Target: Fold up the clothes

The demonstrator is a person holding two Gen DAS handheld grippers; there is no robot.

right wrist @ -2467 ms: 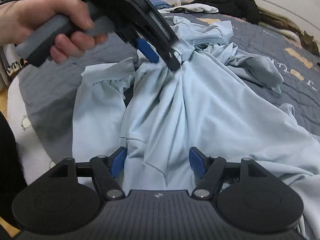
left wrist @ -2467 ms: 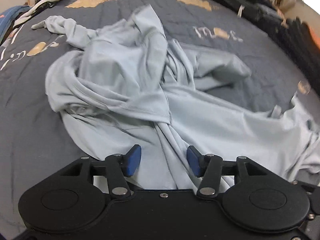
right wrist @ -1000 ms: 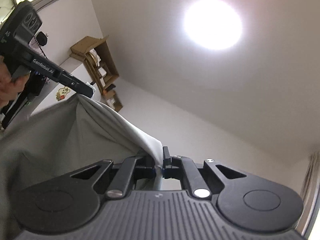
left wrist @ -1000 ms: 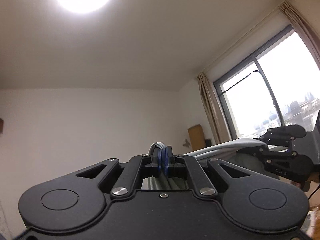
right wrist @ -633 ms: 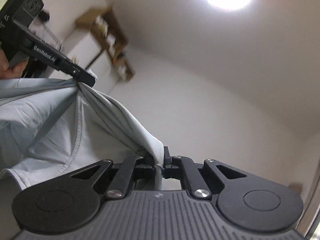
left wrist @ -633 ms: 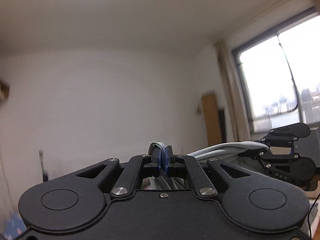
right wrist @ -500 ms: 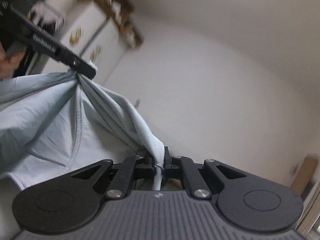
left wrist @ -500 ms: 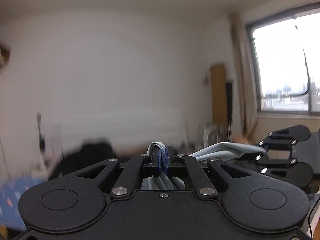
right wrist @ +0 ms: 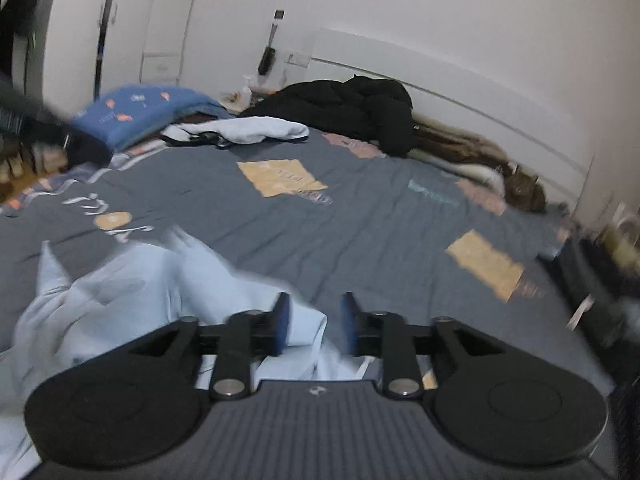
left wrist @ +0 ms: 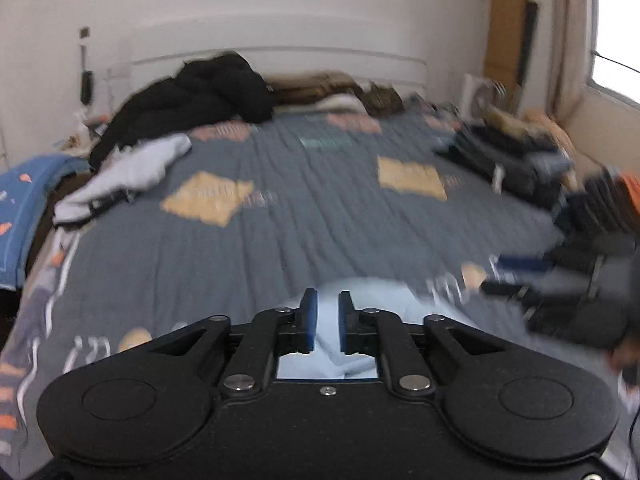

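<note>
Both claws parted, nothing gripped. Left claw (left wrist: 324,322): narrow gap btwn blue pads, light blue garment (left wrist: 360,300) lying on the bed (left wrist: 280,216) just below/ahead of it. Right claw (right wrist: 314,324): wider gap, same garment (right wrist: 132,292) rumpled on the grey quilt to its left and under its pads. Frames blurred w/ motion. Far end of bed: black jacket (right wrist: 348,108), white garment (right wrist: 256,128) beside it, blue pillow (right wrist: 136,112) at left edge. Dark folded stacks (left wrist: 516,156) along bed's right side.
</note>
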